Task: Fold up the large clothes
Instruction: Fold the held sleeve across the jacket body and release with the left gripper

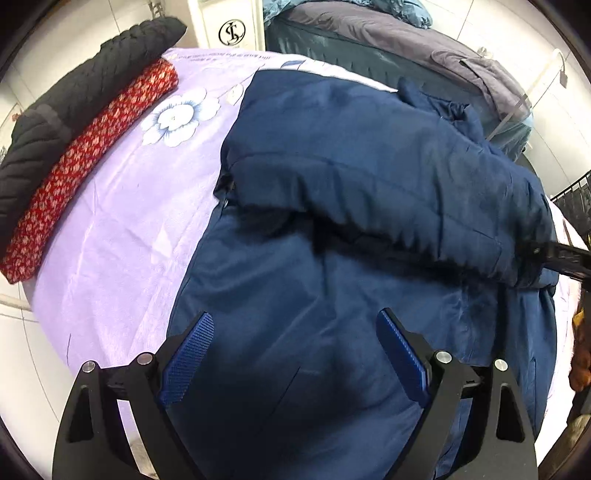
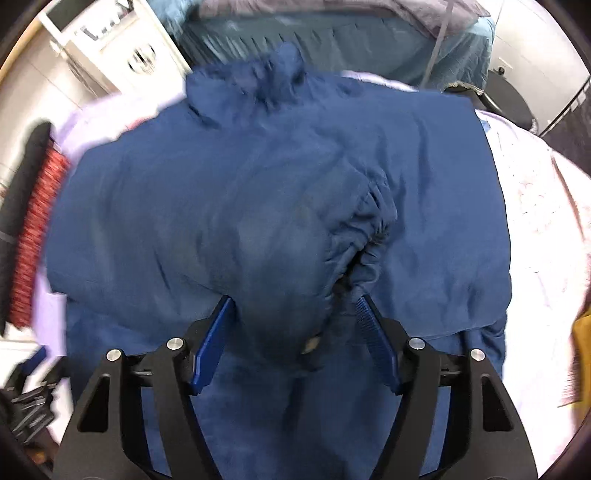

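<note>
A large navy padded jacket point(image 1: 332, 166) lies on a lilac flowered sheet point(image 1: 129, 229). One sleeve is folded across its body, with an elastic cuff at the right. My left gripper point(image 1: 295, 325) is open above the jacket's lower body and holds nothing. In the right wrist view the jacket point(image 2: 184, 206) fills the frame, and the sleeve end with its gathered cuff point(image 2: 365, 236) bulges between the blue pads. My right gripper point(image 2: 293, 306) stands open around that sleeve end; the pads look apart from the cloth. The right gripper's black finger shows at the left wrist view's right edge point(image 1: 561, 254).
A red patterned folded garment point(image 1: 85, 162) and a black knitted one point(image 1: 74, 103) lie along the sheet's left edge. A white cabinet point(image 1: 229, 26) and a bed with grey and teal bedding point(image 1: 388, 37) stand behind. A black rail point(image 1: 576, 199) is at the right.
</note>
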{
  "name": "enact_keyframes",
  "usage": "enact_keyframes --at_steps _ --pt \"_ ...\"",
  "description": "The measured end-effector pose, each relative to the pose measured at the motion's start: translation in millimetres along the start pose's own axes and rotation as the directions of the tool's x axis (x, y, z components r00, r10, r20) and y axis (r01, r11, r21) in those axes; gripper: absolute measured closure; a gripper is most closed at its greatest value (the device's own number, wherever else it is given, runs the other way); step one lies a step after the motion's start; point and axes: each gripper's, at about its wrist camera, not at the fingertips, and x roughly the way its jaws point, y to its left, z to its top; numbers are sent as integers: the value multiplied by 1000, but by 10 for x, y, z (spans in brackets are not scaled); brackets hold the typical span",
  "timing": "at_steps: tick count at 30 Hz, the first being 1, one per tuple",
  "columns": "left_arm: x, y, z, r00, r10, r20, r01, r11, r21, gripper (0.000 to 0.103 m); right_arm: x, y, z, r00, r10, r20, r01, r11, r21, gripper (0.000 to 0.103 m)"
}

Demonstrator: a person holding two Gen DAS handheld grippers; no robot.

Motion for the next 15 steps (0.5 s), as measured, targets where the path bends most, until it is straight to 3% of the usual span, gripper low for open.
enact_keyframes --at_steps 8,15 --pt "97 64 -49 999 15 -32 -15 1000 -20 15 449 3 56 995 -93 -44 90 994 -57 13" --pt "136 167 -70 999 30 -44 -32 999 -36 15 405 -30 70 996 -81 -44 79 996 -51 11"
